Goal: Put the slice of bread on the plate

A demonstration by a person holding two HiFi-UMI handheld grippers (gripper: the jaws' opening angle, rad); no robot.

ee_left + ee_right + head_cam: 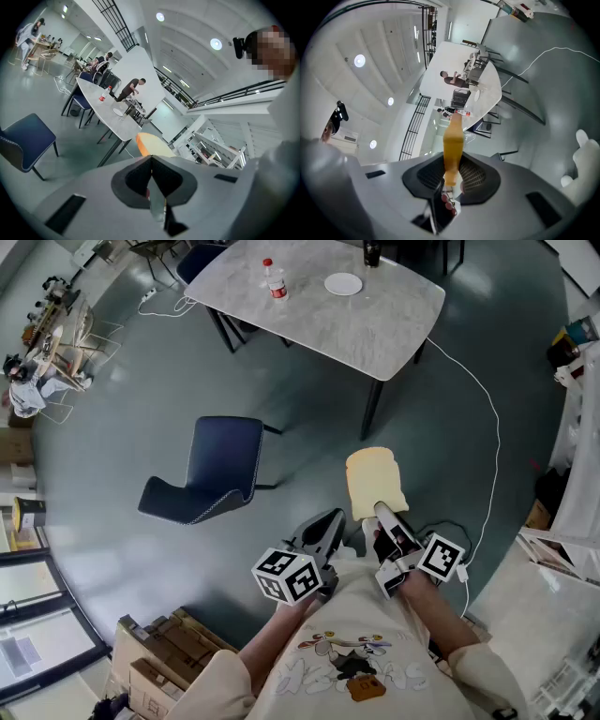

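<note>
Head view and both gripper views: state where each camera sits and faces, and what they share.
Head view: on the person's head, facing steeply down at floor and table; shows both forearms, left gripper, right gripper.
Left gripper view: on the left gripper, along its shut jaws toward the table; the shirt shows.
Right gripper view: on the right gripper, rolled sideways, along jaws clamping the bread slice.
Shared: bread slice, table.

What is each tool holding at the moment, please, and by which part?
The right tool grips the bread by its near edge; the left tool is shut on nothing.
</note>
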